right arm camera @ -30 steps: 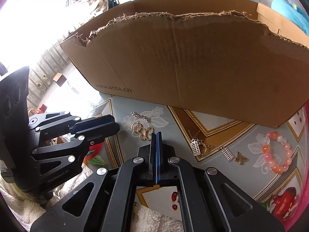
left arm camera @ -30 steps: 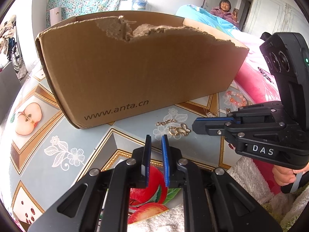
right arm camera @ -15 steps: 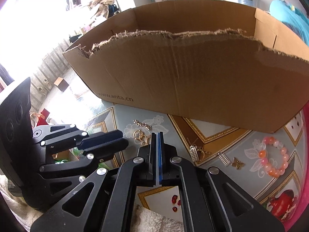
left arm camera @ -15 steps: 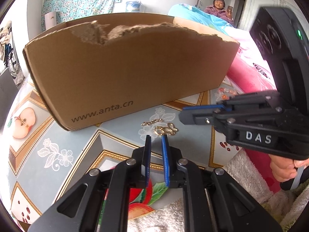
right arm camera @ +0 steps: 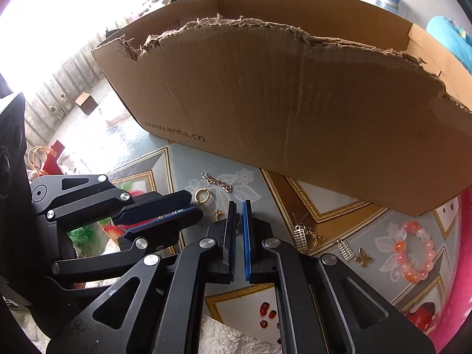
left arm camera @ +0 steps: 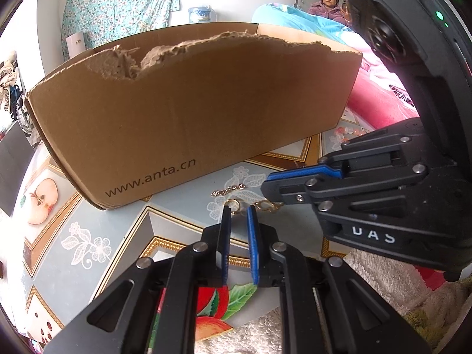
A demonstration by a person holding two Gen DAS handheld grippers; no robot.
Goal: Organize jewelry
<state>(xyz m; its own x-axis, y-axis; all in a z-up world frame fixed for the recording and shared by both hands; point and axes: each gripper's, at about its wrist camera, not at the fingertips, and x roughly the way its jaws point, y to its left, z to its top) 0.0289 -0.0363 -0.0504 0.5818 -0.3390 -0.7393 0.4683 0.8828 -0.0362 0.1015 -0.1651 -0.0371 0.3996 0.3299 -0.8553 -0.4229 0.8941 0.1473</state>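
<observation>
Small gold pieces lie on the patterned tablecloth in front of a torn cardboard box (left arm camera: 191, 112): a short chain (left arm camera: 228, 190), a ring (right arm camera: 203, 196) and a hooked clasp (left arm camera: 268, 206). My left gripper (left arm camera: 238, 210) is open by a narrow gap. Its tips sit just short of the ring, with nothing between them. My right gripper (right arm camera: 239, 204) comes in from the right, its tips over the clasp. Its blue pads are almost together with only a thin slit, and I see nothing held. The tips partly hide the clasp.
Right of the gold pieces lie two abacus charms (right arm camera: 301, 234), a butterfly charm (right arm camera: 363, 256) and a pink bead bracelet (right arm camera: 413, 253). A fluffy white towel (right arm camera: 221, 336) covers the near table edge. A person (left arm camera: 327, 3) sits far behind, by a bed.
Both grippers have edged closer to the gold pieces. The right pads, pressed flat together before, now show a thin slit. The left gap is unchanged.
</observation>
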